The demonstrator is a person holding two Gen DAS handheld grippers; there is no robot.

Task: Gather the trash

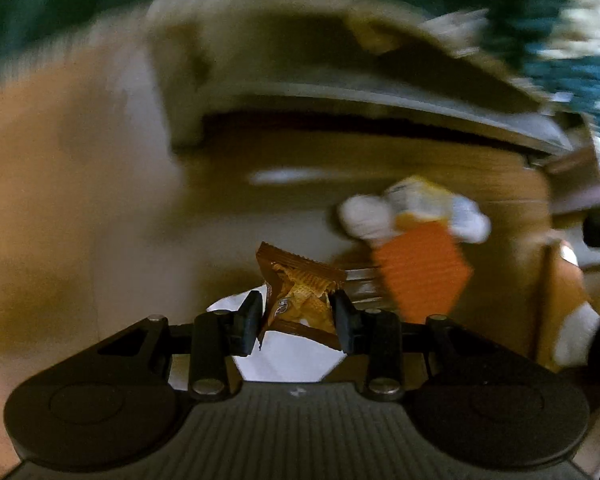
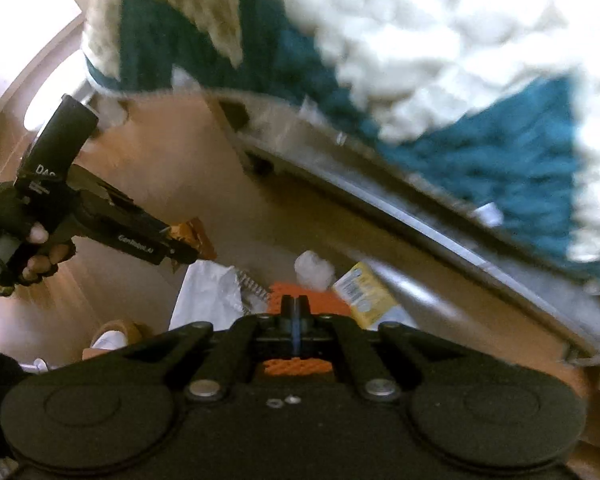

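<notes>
The left gripper (image 1: 296, 314) pinches a crumpled brown and gold snack wrapper (image 1: 300, 296) between its fingers, holding it in the air above the open cardboard box (image 1: 228, 196). In the right wrist view the right gripper (image 2: 295, 308) has its fingers pressed together with nothing clearly between them, hanging over the box. Below lie an orange ridged sheet (image 2: 276, 294), a yellow carton (image 2: 364, 294), what looks like a white tissue wad (image 2: 314, 270) and white paper (image 2: 208, 292).
</notes>
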